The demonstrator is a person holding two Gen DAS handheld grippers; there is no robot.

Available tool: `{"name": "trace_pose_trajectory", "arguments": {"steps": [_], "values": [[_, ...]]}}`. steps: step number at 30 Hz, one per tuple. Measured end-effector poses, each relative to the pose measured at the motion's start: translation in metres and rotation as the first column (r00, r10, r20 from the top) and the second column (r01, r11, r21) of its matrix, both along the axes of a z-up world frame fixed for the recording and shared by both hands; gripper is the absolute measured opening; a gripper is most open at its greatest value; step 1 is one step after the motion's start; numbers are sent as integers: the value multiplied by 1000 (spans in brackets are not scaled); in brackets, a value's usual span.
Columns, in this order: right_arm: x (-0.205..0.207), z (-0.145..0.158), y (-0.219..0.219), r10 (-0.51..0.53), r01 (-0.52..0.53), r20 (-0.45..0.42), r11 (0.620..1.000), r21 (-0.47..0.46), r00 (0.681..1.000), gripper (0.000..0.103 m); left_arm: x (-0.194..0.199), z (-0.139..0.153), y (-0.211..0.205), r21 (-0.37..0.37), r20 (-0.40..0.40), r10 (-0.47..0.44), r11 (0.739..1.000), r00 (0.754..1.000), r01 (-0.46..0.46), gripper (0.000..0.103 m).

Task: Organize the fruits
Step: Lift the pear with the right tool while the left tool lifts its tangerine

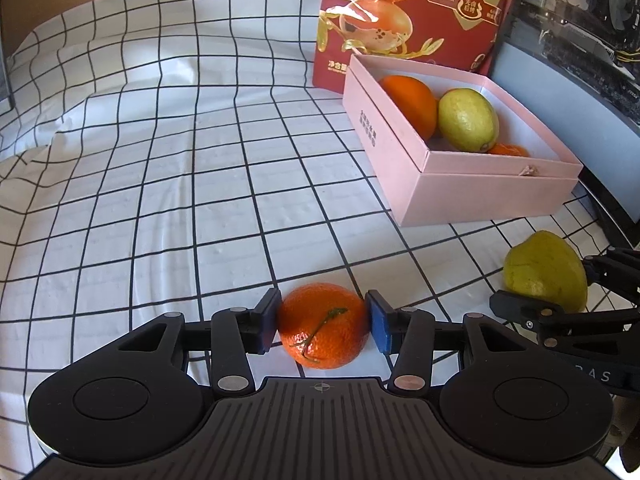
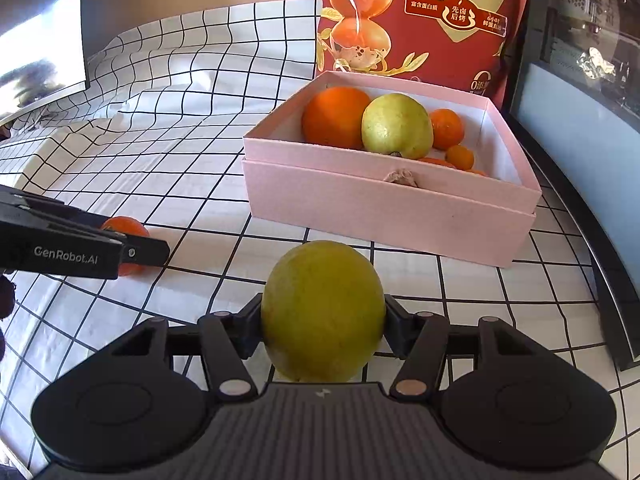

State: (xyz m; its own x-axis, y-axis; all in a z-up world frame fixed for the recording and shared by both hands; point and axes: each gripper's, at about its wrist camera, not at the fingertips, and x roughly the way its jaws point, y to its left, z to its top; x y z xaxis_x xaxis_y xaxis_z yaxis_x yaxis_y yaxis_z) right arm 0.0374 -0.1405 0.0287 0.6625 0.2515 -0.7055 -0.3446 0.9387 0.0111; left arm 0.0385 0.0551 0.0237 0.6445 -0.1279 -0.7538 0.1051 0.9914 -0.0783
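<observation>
The left gripper (image 1: 324, 322) squeezes the small, soft orange (image 1: 323, 326) on its sides, while the right gripper (image 2: 323, 326) hugs the round, slippery green fruit (image 2: 323, 312).

My small, round orange mandarin (image 1: 323, 326), green stem facing up, sits on the cloth. My bigger yellow-green, matte guava-like fruit (image 2: 322, 312) sits to its right. Beyond them my open pale pink cardboard box (image 2: 384, 204) holds a large orange, another green fruit and small mandarins.
</observation>
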Motion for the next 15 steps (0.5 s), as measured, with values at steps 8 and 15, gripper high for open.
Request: {"name": "trace_pose_trajectory", "arguments": {"steps": [8, 15], "values": [[2, 0, -1, 9, -9, -7, 1000, 10, 1000, 59, -26, 2, -14, -33, -7, -101, 994, 995, 101, 51], [2, 1, -3, 4, -3, -20, 1000, 27, 1000, 59, -37, 1, -27, -49, -20, -159, 986, 987, 158, 51]]}}
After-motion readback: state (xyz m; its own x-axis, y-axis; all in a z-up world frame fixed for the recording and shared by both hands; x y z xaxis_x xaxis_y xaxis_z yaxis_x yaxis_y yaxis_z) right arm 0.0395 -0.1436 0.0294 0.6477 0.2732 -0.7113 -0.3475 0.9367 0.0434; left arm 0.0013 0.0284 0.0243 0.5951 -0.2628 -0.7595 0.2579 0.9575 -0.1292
